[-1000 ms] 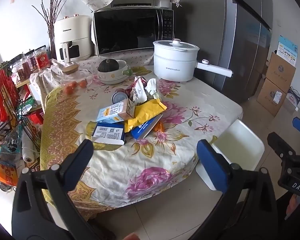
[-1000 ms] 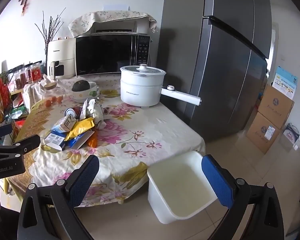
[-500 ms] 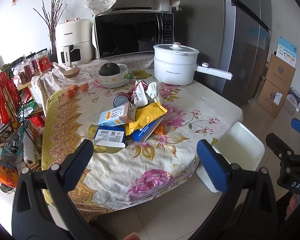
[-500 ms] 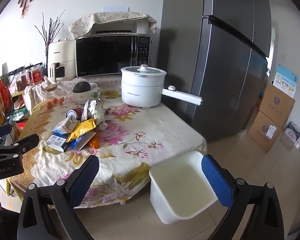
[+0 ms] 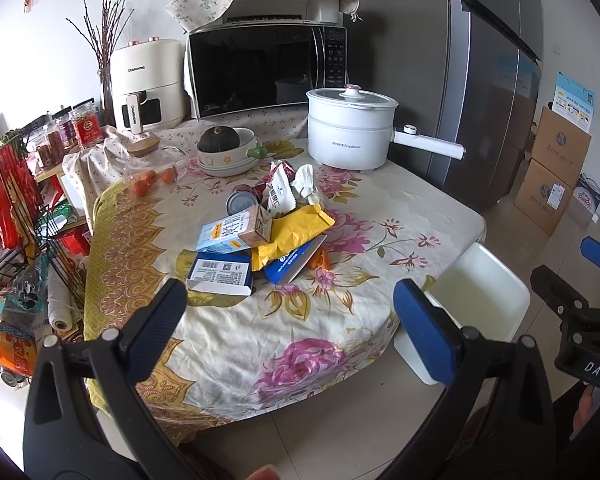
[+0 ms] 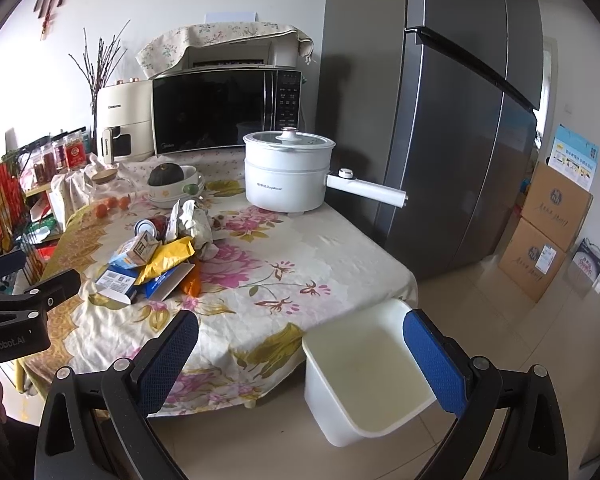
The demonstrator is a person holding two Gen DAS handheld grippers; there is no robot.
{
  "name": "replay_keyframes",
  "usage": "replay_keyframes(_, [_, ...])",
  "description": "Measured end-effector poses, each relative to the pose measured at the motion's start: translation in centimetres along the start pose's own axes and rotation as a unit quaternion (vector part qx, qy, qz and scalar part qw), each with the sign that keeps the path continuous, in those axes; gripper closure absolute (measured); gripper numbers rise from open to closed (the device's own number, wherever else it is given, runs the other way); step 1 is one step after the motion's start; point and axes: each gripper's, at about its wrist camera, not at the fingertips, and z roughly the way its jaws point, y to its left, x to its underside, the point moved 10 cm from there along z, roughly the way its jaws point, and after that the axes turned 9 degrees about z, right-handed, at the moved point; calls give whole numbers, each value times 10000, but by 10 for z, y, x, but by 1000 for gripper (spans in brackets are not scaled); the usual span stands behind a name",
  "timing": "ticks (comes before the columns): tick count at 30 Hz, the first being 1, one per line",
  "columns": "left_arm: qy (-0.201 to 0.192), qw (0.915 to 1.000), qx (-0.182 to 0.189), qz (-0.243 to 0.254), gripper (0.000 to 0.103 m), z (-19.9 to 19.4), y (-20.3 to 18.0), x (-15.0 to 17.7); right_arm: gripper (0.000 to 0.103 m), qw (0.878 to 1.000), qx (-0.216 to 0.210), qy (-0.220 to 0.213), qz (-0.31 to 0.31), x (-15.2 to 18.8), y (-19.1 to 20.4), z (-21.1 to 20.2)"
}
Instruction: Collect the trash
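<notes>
Left gripper (image 5: 290, 318) spread wide, empty, held off the near edge of the table (image 5: 380, 208); right gripper (image 6: 300, 354) likewise spread and empty, over the table corner and the bin (image 6: 374, 376). Each shows in the other's view only as a black edge piece, mostly cut off. Trash pile (image 5: 266, 236) lies mid-table, well apart from both: white-blue box (image 5: 220, 278) nearest, carton (image 5: 236, 232) behind it, yellow bag (image 5: 290, 236) draped over a blue packet (image 5: 296, 262), orange scrap (image 5: 322, 260) half tucked under that packet, can (image 5: 242, 202) and crumpled wrappers (image 5: 296, 188) at the back. Wrappers overlap; their count cannot be told. Bin stands on the floor against the table's right corner, open, its near wall hidden by the left gripper's right finger in the left view. Against the frames a second ago: pile, bin and pot (image 5: 350, 134) unmoved on the cloth; both views have shifted only slightly, the table sitting a little lower and nearer in the left view; both grippers just as wide apart.
</notes>
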Motion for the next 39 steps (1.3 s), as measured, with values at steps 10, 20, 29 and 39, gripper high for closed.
replay_keyframes(10, [7, 10000, -1, 11, 0, 0, 0, 2, 0, 10000, 3, 3, 2, 0, -1, 0])
replay_keyframes(20, [40, 10000, -14, 32, 1, 1, 1, 4, 0, 10000, -3, 9, 6, 0, -1, 0])
replay_keyframes(29, [57, 10000, -23, 49, 0, 1, 2, 6, 0, 10000, -9, 22, 17, 0, -1, 0])
replay_keyframes(39, [70, 9999, -17, 70, 0, 1, 2, 8, 0, 10000, 14, 56, 48, 3, 2, 0])
